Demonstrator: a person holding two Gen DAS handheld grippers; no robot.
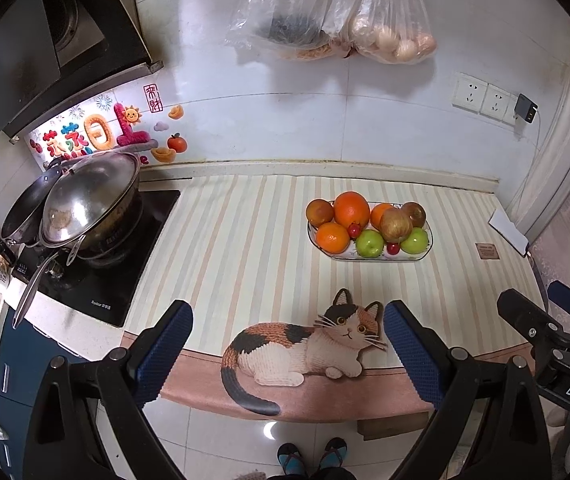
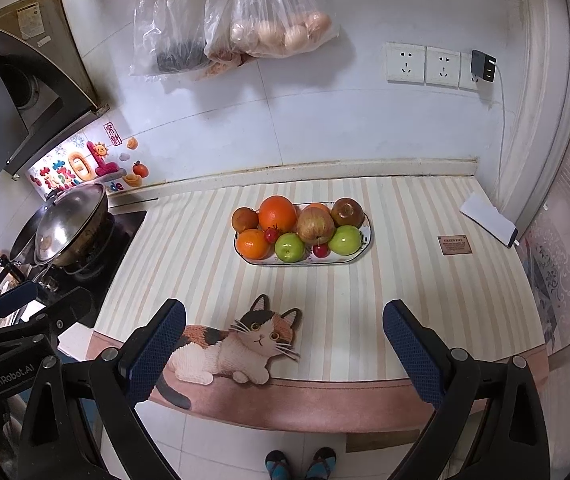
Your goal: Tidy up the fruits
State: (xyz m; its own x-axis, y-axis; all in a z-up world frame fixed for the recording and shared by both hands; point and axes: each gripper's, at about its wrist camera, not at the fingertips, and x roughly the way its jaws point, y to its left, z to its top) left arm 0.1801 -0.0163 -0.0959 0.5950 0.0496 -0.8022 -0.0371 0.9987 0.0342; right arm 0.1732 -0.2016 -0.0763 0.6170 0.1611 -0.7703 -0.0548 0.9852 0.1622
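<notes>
I hold my left gripper [image 1: 287, 340] and right gripper [image 2: 284, 340] spread and empty over the counter's front edge, since the fruits [image 2: 303, 230] sit piled on the plate [image 2: 366, 236] toward the counter's back edge.

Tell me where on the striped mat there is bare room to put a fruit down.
Free: the striped mat between stove and fruit plate; also between plate and cat picture. Right of the plate, a brown label and white box narrow it. The plate is crowded.
</notes>
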